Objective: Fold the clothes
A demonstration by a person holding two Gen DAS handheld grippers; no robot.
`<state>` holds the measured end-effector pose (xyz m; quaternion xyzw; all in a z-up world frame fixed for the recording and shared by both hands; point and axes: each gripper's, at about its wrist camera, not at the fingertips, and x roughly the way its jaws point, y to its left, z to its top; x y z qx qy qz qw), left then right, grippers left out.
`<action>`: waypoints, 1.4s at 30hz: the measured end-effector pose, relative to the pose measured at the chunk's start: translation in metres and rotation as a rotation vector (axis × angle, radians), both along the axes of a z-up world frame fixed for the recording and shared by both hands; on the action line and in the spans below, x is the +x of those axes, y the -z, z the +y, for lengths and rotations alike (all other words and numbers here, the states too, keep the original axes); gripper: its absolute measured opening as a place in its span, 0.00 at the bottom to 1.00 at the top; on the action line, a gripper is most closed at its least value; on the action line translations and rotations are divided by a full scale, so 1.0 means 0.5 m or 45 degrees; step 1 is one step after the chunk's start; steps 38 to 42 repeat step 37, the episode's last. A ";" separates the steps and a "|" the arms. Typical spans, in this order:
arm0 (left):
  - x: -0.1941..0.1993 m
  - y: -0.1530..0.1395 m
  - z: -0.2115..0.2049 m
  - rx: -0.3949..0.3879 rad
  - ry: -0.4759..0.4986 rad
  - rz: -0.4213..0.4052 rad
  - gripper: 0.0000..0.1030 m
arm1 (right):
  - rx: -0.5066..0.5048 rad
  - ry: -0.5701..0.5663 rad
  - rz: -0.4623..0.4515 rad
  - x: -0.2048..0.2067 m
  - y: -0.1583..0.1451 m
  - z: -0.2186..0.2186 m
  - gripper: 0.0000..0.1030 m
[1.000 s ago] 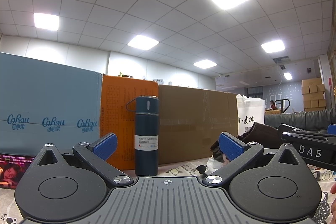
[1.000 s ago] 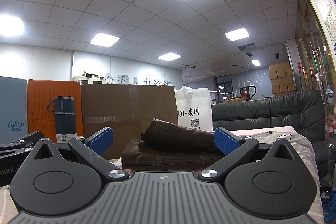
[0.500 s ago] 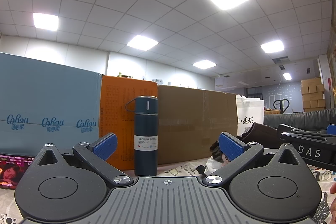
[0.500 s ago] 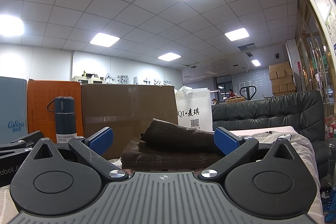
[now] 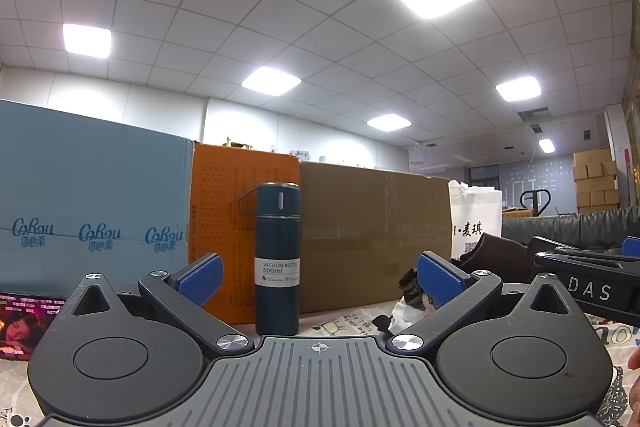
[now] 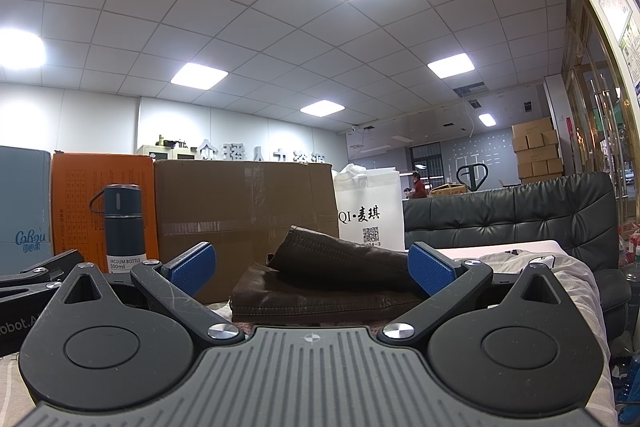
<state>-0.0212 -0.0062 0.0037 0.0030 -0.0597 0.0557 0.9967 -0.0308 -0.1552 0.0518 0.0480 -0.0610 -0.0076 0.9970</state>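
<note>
Clothes: one dark brown leather-like garment (image 6: 320,287), lying in a loose heap on the worktop (image 5: 352,323), a flap of it raised and slumped over the flatter layers beneath. Location: toward the far edge of the worktop, in front of the brown cardboard box (image 6: 244,203) and the white paper bag (image 6: 370,215), directly ahead of the right gripper (image 6: 310,265). A smaller dark and white bundle (image 5: 404,295) sits nearer the left gripper (image 5: 320,279); its nature cannot be told.

Grippers: both spread wide, holding nothing, resting low and level near the near edge, the left one's neighbour (image 5: 588,281) showing just beside it.

Other items: blue vacuum bottle (image 5: 277,259) upright toward the far edge, in front of the orange box (image 5: 224,211); blue carton (image 5: 92,215) at the far left; patterned cloth covering the worktop; black sofa (image 6: 508,219) beyond the right edge.

Step in hand, as judged: folding not yet begun; approach to the garment.

Handling notes: the material looks stiff and thick, likely to resist sharp creases and spring back. Best taken by two separate edge points, one per gripper, biting a single layer rather than the whole stack. Open the heap flat first, toward the near edge where the worktop offers room. Keep the left gripper's sweep well apart from the upright bottle, which would tip easily.
</note>
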 end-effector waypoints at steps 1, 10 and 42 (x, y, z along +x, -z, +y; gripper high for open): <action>0.000 0.000 0.001 -0.001 0.002 -0.001 1.00 | 0.000 0.000 0.000 0.000 0.000 0.000 1.00; -0.006 0.000 -0.005 0.010 0.041 -0.027 1.00 | 0.001 0.001 0.003 0.002 0.000 0.001 1.00; -0.001 -0.002 -0.003 0.001 0.018 -0.014 1.00 | 0.004 0.002 0.004 0.003 0.001 0.000 1.00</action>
